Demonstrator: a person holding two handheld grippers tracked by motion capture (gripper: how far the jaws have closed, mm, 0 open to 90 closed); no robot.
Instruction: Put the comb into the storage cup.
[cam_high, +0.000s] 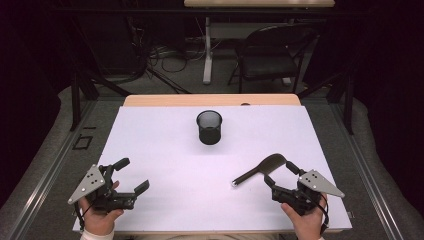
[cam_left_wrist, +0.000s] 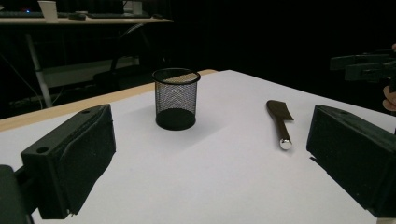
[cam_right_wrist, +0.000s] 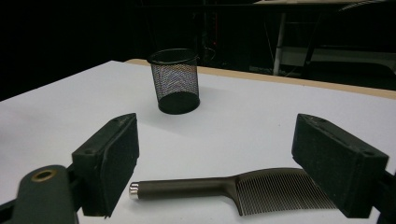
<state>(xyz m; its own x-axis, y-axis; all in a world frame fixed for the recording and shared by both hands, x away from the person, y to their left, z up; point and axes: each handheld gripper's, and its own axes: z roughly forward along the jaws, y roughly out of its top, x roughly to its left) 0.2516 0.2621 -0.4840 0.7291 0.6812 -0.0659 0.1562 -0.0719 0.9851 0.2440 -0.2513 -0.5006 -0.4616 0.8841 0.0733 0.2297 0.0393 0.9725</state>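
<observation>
A black mesh cup (cam_high: 209, 127) stands upright on the white sheet, past the table's middle; it is also in the left gripper view (cam_left_wrist: 176, 98) and the right gripper view (cam_right_wrist: 174, 81). A dark comb (cam_high: 260, 169) lies flat at the right, its metal-tipped handle pointing toward the centre. My right gripper (cam_high: 280, 172) is open, right at the comb's toothed end. In the right gripper view the comb (cam_right_wrist: 224, 186) lies low between the wide-apart jaws of the right gripper (cam_right_wrist: 224, 158), untouched. My left gripper (cam_high: 132, 175) is open and empty at the near left, facing the cup and comb (cam_left_wrist: 280, 122).
A white sheet (cam_high: 175, 150) covers the wooden table (cam_high: 210, 100). Beyond the far edge stand a black chair (cam_high: 270, 55) and a desk leg (cam_high: 207, 50), with cables on the floor. From the left gripper view, the right gripper (cam_left_wrist: 364, 65) shows at the far right.
</observation>
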